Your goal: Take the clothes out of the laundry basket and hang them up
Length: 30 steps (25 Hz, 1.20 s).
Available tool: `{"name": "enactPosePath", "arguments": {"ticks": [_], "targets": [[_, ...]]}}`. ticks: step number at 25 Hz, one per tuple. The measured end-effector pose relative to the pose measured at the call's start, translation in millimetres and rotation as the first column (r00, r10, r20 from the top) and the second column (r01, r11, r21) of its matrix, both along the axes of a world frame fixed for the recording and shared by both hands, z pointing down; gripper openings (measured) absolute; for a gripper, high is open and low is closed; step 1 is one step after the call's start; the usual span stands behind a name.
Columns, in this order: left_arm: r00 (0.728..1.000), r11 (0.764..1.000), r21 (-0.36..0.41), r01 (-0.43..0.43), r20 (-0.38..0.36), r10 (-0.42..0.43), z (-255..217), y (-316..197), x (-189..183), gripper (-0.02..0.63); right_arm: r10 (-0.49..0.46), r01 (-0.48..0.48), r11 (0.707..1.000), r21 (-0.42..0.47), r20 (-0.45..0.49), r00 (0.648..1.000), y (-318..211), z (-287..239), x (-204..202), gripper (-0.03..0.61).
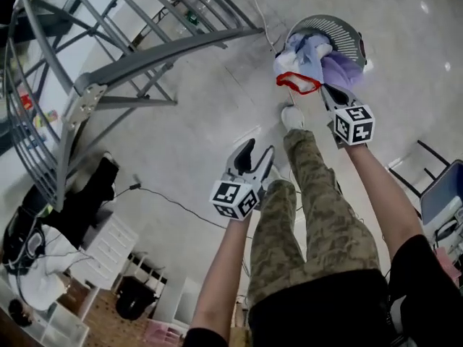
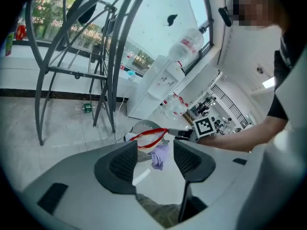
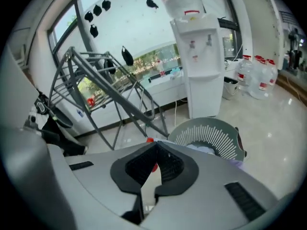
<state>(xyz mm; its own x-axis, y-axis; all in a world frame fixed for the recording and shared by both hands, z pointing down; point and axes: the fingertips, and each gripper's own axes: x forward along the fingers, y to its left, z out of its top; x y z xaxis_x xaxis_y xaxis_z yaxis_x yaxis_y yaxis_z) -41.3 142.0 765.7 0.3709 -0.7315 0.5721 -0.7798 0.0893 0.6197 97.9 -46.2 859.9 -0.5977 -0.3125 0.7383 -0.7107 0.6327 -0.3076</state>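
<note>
Pinching a red-trimmed garment point(image 1: 302, 62) just above the laundry basket point(image 1: 340, 26), my right gripper point(image 1: 324, 87) has its jaws clamped; my left gripper point(image 1: 257, 151) has jaws spread and empty; drying rack point(image 1: 166, 53) looks bare.

Laundry basket point(image 1: 340, 27) was grey, slotted. Garment point(image 1: 300, 55) pale blue-white with red trim; cloth point(image 1: 341, 71) lilac. Drying rack point(image 1: 159, 53) grey. Trousers point(image 1: 318, 223) olive camouflage. Left claw point(image 1: 257, 152) and right claw point(image 1: 324, 89) grey, cubes black-and-white squared. Floor point(image 1: 217, 114) pale, marbled.

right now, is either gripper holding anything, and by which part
The right gripper pinches the red-trimmed garment at its red edge; left gripper holds nothing.
</note>
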Motion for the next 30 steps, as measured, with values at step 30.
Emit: {"name": "enactPosePath", "arguments": {"ticks": [30], "targets": [[0.806,0.820,0.281,-0.499,0.499,0.319,-288,-63,77,0.221,-0.034,-0.171,0.941,0.292,0.584,0.811,40,-621,31,0.001]]}}
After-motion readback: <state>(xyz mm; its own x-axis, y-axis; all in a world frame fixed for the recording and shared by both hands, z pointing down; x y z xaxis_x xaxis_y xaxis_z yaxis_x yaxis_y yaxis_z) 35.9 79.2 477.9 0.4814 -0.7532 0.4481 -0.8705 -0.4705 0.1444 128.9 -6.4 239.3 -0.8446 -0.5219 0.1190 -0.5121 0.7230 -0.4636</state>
